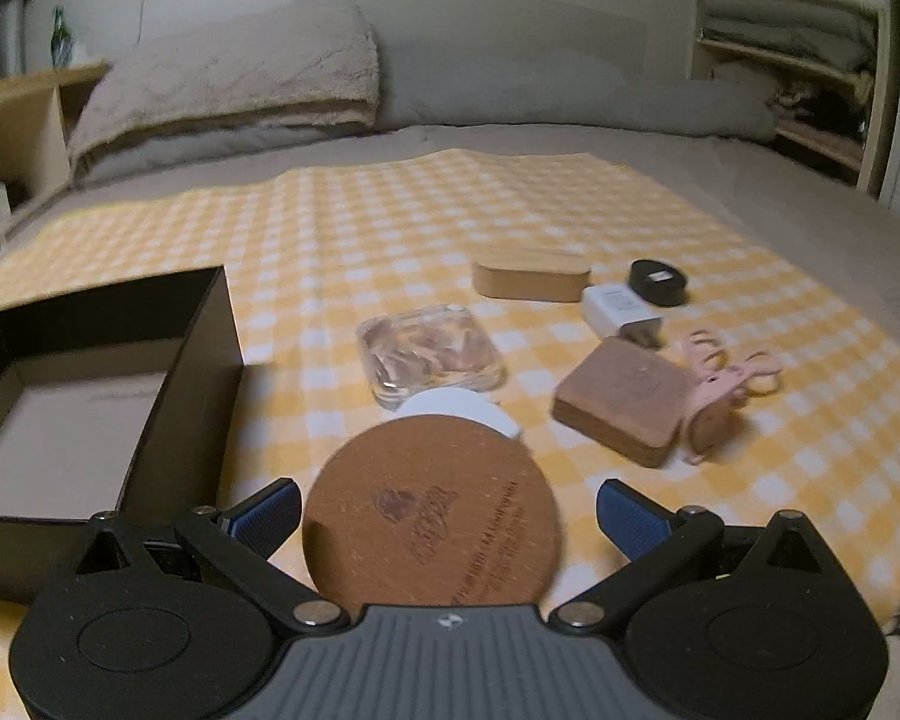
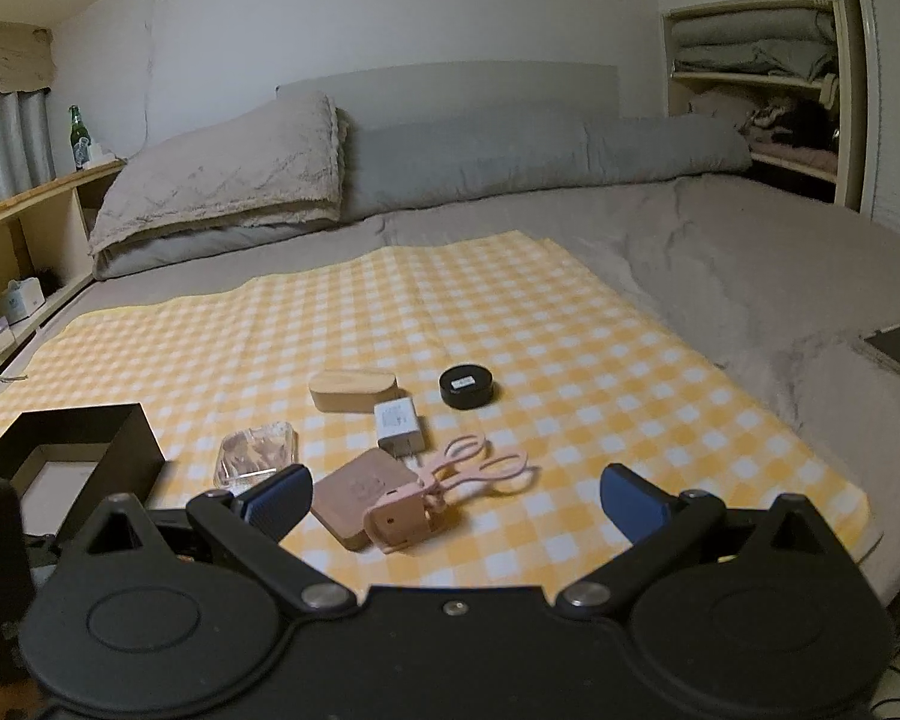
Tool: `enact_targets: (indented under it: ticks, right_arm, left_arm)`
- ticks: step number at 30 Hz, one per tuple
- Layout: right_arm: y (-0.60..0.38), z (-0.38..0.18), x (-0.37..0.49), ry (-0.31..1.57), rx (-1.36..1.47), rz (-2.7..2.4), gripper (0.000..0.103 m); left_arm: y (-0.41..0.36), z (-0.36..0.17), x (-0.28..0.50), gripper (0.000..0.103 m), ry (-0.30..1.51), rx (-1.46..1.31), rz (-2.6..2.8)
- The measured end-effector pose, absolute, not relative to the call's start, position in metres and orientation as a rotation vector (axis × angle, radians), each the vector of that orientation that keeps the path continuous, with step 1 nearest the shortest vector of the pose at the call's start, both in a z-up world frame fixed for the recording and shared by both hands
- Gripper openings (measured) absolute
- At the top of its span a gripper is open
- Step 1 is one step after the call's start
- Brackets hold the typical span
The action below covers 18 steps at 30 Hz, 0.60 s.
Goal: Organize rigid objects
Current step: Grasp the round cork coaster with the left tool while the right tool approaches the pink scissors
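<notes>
Black box (image 1: 90, 396) sits empty; we hold both tools (image 1: 448, 510) (image 2: 455, 495) wide over seven loose things, nothing sorted.

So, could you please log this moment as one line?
left gripper: open around wooden disc | right gripper: open, empty | black box: empty

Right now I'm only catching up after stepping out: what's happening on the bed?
A person is sorting small objects on the checked cloth into an open black box, which looks empty. The left tongs are open around a round wooden disc, not yet clamped. The right tongs hang open above a pink clip and a square wooden block.
</notes>
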State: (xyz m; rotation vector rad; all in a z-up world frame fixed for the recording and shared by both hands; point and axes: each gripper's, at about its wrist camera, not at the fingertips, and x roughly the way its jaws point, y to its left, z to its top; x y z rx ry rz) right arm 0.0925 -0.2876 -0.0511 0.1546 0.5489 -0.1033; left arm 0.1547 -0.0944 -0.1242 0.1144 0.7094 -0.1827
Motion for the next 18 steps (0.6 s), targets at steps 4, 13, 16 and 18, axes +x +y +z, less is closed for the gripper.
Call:
enact_targets:
  ticks: [4,13,16,18]
  right_arm:
    - [-0.285,-0.056,0.098,0.563,0.157,-0.094,0.103]
    - [-0.281,-0.06,0.103,0.58,0.16,-0.085,0.103]
    - [-0.281,-0.06,0.103,0.58,0.157,-0.083,0.103]
    - [-0.281,-0.06,0.103,0.58,0.154,-0.079,0.103]
  left_arm:
    - [-0.103,-0.131,0.159,0.103,0.707,0.183,-0.152]
    - [-0.112,-0.139,0.163,0.102,0.733,0.234,-0.088]
    - [-0.108,-0.139,0.165,0.102,0.754,0.182,-0.077]
    - [-0.105,-0.14,0.166,0.102,0.764,0.153,-0.07]
